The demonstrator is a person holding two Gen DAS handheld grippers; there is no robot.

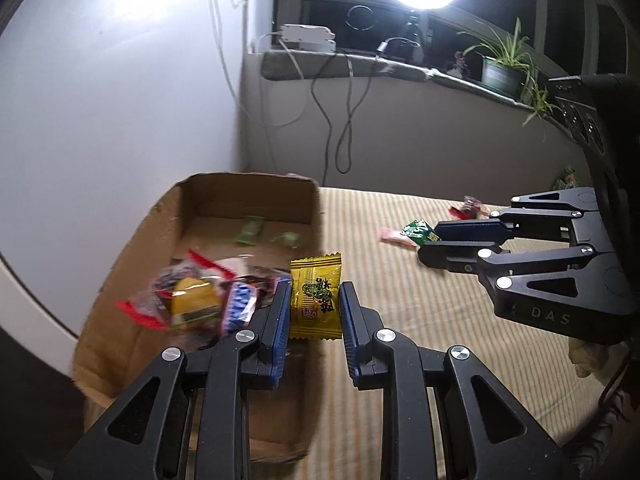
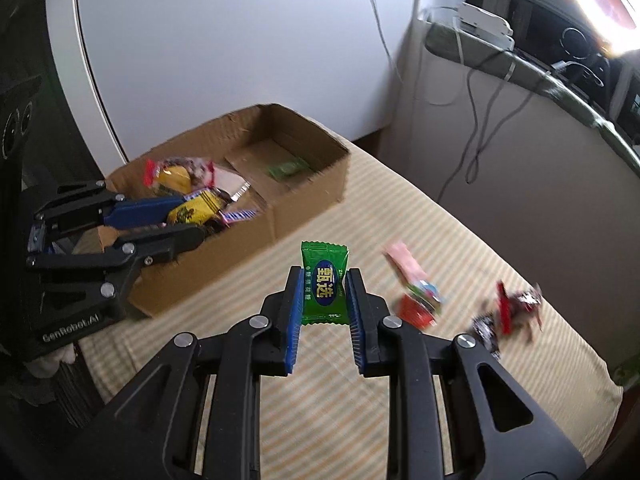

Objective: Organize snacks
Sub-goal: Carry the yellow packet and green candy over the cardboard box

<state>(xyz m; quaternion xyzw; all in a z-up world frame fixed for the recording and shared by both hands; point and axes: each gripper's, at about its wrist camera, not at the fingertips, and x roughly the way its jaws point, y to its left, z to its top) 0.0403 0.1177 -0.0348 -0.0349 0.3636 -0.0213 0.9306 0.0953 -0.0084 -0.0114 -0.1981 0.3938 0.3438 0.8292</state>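
My left gripper (image 1: 314, 300) is shut on a yellow snack packet (image 1: 316, 296), held over the near right edge of the cardboard box (image 1: 248, 188). In the right wrist view that same left gripper (image 2: 192, 220) hangs over the box (image 2: 312, 188) with the yellow packet (image 2: 196, 208) in it. My right gripper (image 2: 323, 292) is shut on a green candy packet (image 2: 325, 284) above the striped cloth. From the left wrist view, the right gripper (image 1: 430, 244) shows the green packet (image 1: 418, 232) at its tips. The box holds several wrapped snacks (image 1: 188, 292) and small green candies (image 1: 250, 230).
Loose snacks lie on the striped cloth (image 2: 360, 400): a pink packet (image 2: 404, 264), a red one (image 2: 416, 310) and dark red-wrapped ones (image 2: 508, 308). A white wall panel stands behind the box. A windowsill (image 1: 360, 66) carries cables, a ring lamp and a potted plant (image 1: 502, 68).
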